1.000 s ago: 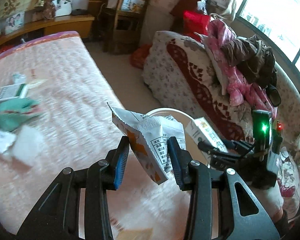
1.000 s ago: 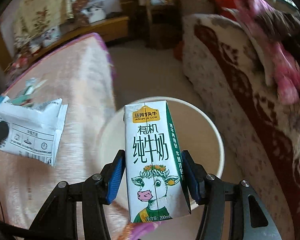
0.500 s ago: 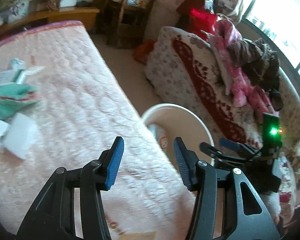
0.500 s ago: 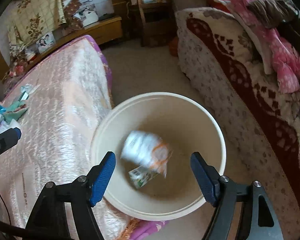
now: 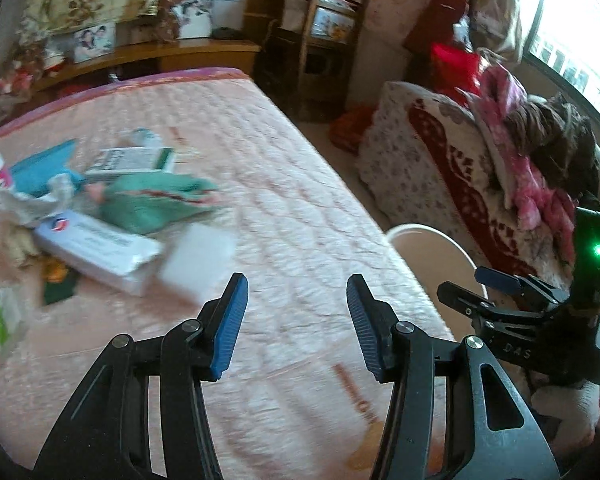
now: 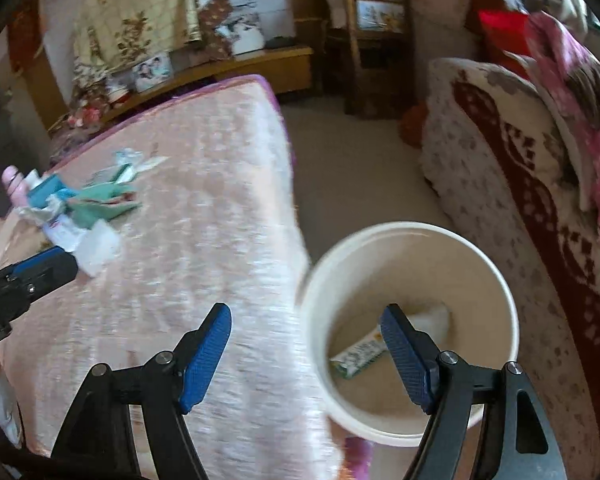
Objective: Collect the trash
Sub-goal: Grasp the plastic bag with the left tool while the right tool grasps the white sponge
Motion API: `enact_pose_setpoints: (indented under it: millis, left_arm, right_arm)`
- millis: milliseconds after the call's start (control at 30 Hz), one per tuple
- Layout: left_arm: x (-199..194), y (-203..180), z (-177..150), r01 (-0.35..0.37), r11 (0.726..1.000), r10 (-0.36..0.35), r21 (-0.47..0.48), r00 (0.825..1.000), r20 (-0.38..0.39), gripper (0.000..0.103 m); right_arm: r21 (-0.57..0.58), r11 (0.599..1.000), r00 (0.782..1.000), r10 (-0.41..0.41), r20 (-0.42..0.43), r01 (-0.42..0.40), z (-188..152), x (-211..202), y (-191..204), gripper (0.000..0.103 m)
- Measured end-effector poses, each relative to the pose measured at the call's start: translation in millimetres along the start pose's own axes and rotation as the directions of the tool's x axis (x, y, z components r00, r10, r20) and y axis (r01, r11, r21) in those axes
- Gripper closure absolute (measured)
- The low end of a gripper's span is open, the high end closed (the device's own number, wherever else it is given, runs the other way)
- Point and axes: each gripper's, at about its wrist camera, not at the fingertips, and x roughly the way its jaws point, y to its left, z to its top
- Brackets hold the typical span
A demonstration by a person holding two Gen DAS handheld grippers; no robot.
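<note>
Pink bed [image 6: 204,208], milk carton [image 6: 358,356] flat in bucket [image 6: 504,292], lying crosswise

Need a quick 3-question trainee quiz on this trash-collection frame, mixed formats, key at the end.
1. True or false: the left hand-held gripper has a piece of trash between its fingers.
2. Multiple choice: where does the milk carton lie? A) on the pink bedspread B) inside the cream bucket C) on the floral sofa
3. Short answer: where is the remaining trash pile?

Key
1. False; both it and the right hand-held gripper are open with nothing between the fingers.
2. B; it rests at the bottom of the cream bucket, beside something white.
3. On the pink bedspread, toward its left side in the left wrist view.
</note>
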Motion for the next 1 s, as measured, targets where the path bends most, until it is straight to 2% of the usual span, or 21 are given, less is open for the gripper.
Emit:
enact_pose_setpoints:
  millis: [267,433,633,767,1000]
  left_arm:
    - [-30,49,-9,-0.076,0.996,0.077,-0.044,0.996,0.035,0.053]
    - [-52,91,-20,-0.105,0.991,0.109,-0.079,0.993,0.036,0.053]
    - [-72,151,-37,-0.179,0.977,0.183,-0.113,0.983,0.028,0.053]
    - [-79,190,-46,-0.194,0.965,0.198,-0.174,0.98,0.01,0.053]
    - [-79,232,-51,-0.194,0.958,0.197,-0.212,0.98,-0.007,0.053]
  right_arm:
    - [-0.06,0.996,0.997,0.07,0.013,-0.069,7,4,58,0.028]
    - [-0.101,0.987,0.992,0.125,-0.009,-0.125,9,12,93,0.027]
    - [-0.18,0.962,0.978,0.202,-0.047,-0.207,10,26,144,0.027]
    - [-0.219,0.942,0.967,0.246,-0.069,-0.255,16,39,175,0.026]
    - [-0.165,0.951,0.964,0.245,-0.105,-0.26,33,70,199,0.025]
